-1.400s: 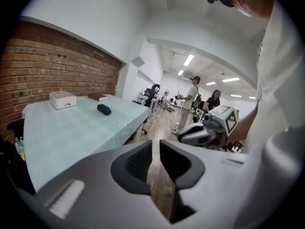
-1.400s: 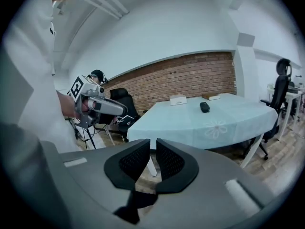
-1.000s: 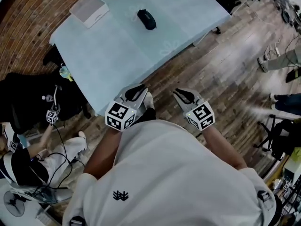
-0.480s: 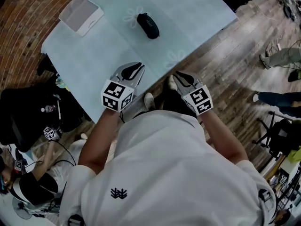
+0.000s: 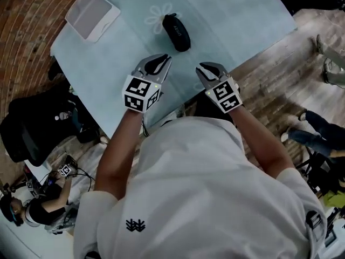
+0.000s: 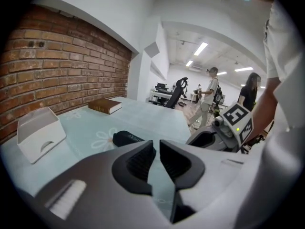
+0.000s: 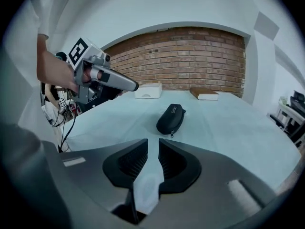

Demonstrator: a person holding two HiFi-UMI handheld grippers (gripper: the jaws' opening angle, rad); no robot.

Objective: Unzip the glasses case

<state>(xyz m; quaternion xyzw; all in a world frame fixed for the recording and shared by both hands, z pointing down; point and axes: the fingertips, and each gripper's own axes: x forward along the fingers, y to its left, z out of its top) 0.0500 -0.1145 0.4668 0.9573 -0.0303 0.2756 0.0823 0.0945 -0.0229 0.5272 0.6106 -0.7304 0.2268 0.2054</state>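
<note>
The black glasses case lies zipped on the light blue table, with its zipper pull hanging toward me. My left gripper hovers over the table's near edge, just short of the case and to its left. It is shut, with nothing between its jaws. My right gripper hangs at the same edge, to the case's right, also shut and empty. The case shows beyond the left jaws, and the case sits ahead of the right jaws, apart from both.
A white box stands at the table's far left near the brick wall. A brown book lies further back. People stand in the room beyond. A seated person and cables are on the floor at left.
Both grippers have moved forward from over the floor to over the table's near edge, closer to the glasses case. Their jaws stay together.
</note>
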